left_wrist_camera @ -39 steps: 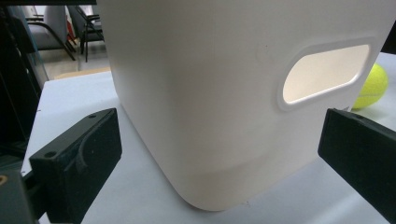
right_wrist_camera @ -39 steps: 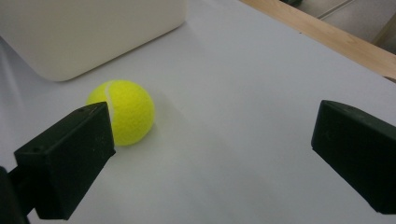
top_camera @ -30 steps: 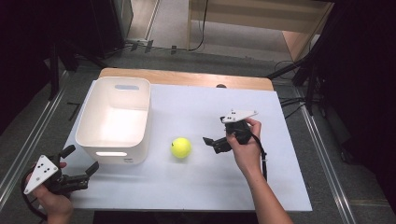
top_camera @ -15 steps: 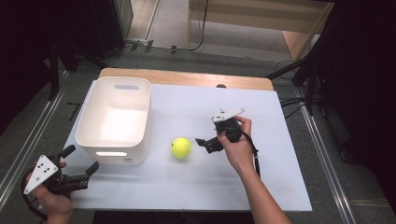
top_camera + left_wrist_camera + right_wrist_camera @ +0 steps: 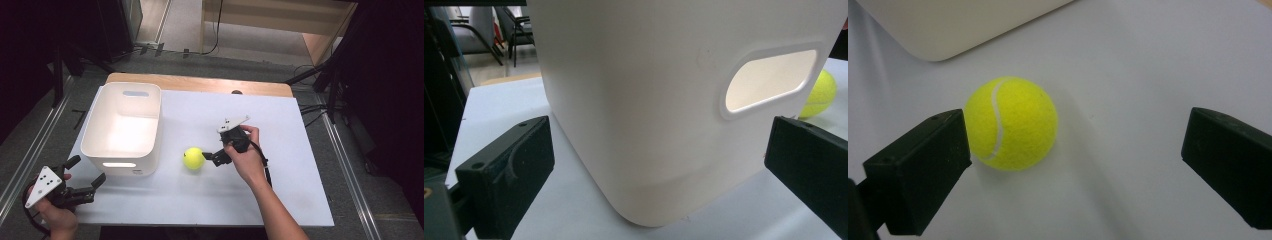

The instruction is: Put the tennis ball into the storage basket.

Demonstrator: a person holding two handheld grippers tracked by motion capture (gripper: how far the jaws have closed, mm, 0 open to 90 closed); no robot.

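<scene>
Right hand-held gripper (image 5: 210, 156) sits wide open right by the tennis ball (image 5: 193, 158), gripping nothing. Left hand-held gripper (image 5: 87, 182) is wide open too, empty, facing the white bin (image 5: 122, 131) on the bench (image 5: 280, 190).

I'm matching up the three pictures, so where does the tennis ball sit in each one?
High view: ball at table centre, right of the bin.
Left gripper view: ball at the right edge, peeking past the bin.
Right gripper view: ball left of centre, by one jaw.
Shared landmark: the white bin.
</scene>
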